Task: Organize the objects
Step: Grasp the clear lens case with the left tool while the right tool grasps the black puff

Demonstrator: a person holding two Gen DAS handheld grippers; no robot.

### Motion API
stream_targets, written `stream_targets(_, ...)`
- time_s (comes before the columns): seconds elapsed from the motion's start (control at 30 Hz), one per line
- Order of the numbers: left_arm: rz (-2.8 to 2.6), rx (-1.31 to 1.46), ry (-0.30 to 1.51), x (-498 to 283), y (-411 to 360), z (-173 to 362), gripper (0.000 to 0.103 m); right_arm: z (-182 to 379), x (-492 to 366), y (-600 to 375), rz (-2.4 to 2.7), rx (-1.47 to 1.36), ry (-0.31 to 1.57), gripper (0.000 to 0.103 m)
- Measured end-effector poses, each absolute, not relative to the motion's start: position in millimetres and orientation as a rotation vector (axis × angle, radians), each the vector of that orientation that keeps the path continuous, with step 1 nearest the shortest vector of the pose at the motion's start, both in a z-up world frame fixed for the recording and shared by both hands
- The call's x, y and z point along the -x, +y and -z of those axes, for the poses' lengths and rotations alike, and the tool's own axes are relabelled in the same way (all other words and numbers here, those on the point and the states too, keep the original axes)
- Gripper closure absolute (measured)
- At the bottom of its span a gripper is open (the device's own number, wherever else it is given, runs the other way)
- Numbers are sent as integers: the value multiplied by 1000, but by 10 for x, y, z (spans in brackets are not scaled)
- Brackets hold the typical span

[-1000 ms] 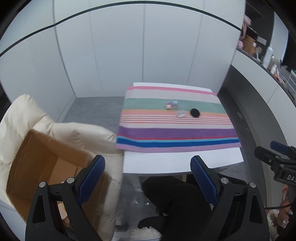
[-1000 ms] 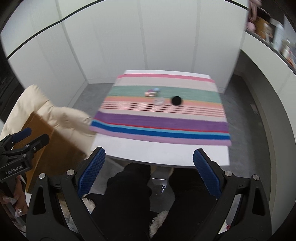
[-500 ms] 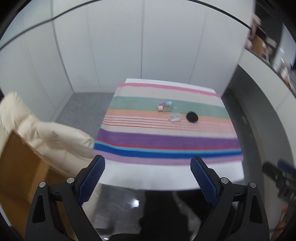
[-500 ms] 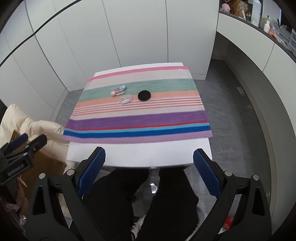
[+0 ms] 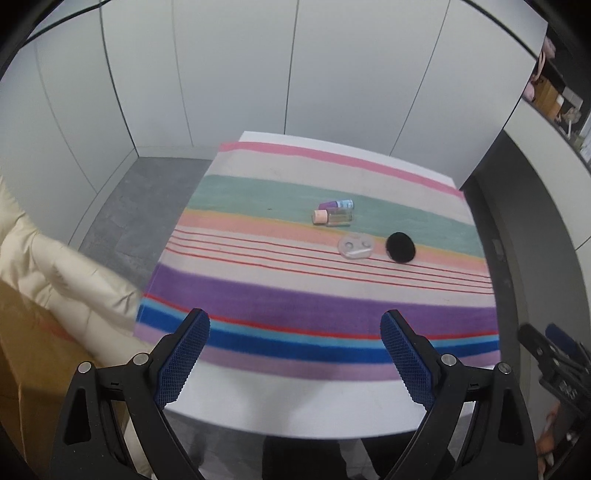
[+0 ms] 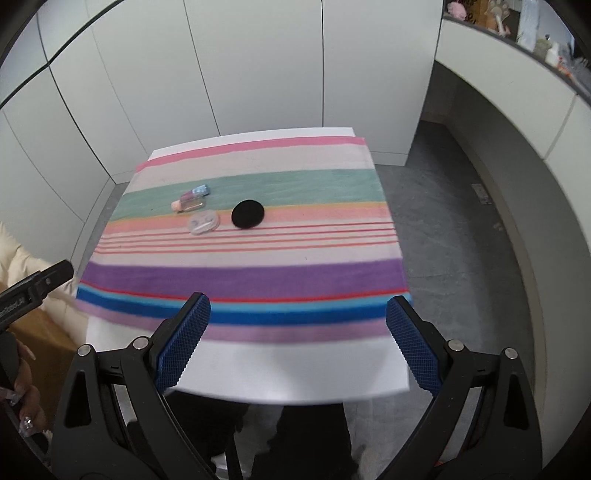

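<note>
A white table (image 5: 295,406) carries a striped cloth (image 5: 314,291). On the cloth's far half lie a small clear bottle with a peach cap (image 5: 331,217), a purple and blue bottle (image 5: 335,204) behind it, a clear lens case (image 5: 356,248) and a black round disc (image 5: 400,247). The same things show in the right wrist view: peach-capped bottle (image 6: 187,203), purple and blue bottle (image 6: 197,191), lens case (image 6: 203,221), disc (image 6: 247,214). My left gripper (image 5: 295,345) and right gripper (image 6: 298,328) are both open and empty, over the table's near edge.
A cream padded jacket (image 5: 70,277) and a cardboard box (image 5: 33,350) sit left of the table. White cabinet walls stand behind it. A counter with shelves of clutter (image 6: 517,33) runs along the right. The person's dark legs (image 6: 295,435) are below the table edge.
Both grippers have moved forward and up toward the table, so the cloth and objects look nearer. The box has slid toward the left edge of view. Both stay open.
</note>
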State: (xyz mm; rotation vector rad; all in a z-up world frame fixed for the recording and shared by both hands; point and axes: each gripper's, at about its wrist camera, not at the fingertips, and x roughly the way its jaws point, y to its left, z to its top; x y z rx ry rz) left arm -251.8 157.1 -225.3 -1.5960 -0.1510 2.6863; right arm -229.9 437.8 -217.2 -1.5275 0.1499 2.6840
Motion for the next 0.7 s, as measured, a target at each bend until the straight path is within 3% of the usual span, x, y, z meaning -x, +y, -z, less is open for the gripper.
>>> stream_targets(0.2, -2633, 1658, -80, 2891, 1729, 2637, 8, 2769, 2941, 4368, -2722, 1535, 82, 6)
stream_targets(0.53, -2553, 1753, -121, 3304, 1912, 3110, 8, 3509, 3838, 3745, -2836, 1583, -185, 6)
stream_targets(0.63, -2536, 1753, -93, 3376, 2018, 3168, 8, 3639, 4042, 3591, -2850, 1570, -248, 18)
stream_targets(0.7, -2523, 1750, -75, 3437, 2104, 3237, 8, 3763, 4128, 3515, -2848, 1638, -277, 48)
